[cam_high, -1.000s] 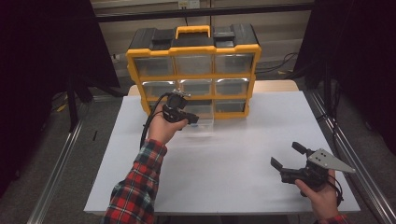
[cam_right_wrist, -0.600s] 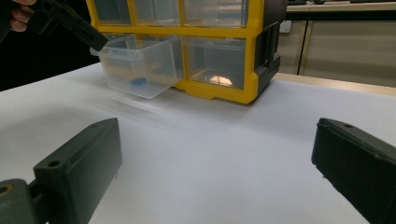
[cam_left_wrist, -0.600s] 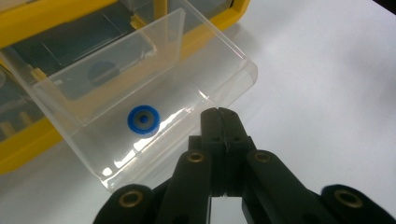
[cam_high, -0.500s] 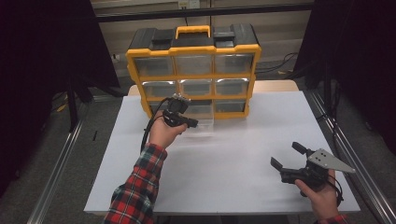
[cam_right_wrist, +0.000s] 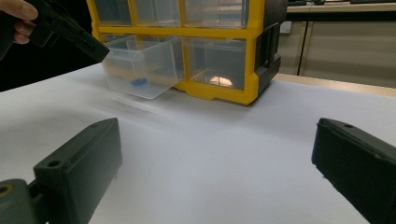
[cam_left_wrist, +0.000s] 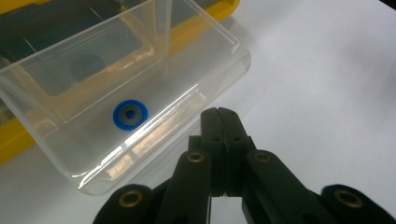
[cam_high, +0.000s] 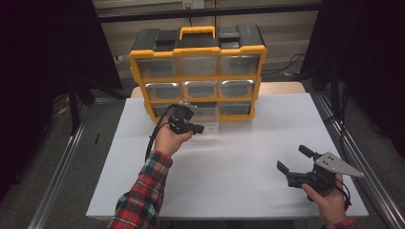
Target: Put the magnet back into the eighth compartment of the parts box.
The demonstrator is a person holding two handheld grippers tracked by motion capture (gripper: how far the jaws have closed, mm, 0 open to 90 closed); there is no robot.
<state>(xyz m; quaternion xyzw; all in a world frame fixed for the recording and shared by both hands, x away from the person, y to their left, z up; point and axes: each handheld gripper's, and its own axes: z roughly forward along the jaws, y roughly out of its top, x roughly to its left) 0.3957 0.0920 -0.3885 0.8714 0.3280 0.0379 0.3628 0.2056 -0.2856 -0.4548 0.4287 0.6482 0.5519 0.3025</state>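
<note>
White table (cam_high: 239,162) bears a yellow organizer (cam_high: 198,71) at its far edge; a clear drawer (cam_left_wrist: 121,93), seemingly pulled out, rests before it.

Clear drawer (cam_left_wrist: 126,88) far corners cut off at left gripper view's top-left edge, small item in lower right drawer (cam_right_wrist: 219,80) blurred, unidentifiable

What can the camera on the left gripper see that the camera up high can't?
Left gripper view: a small blue ring lying in the clear drawer, and the left gripper with its jaws shut beside the drawer's front wall. High view: the whole yellow organizer, the right gripper open, both sleeves. Both: the pulled-out drawer and the white table.
</note>
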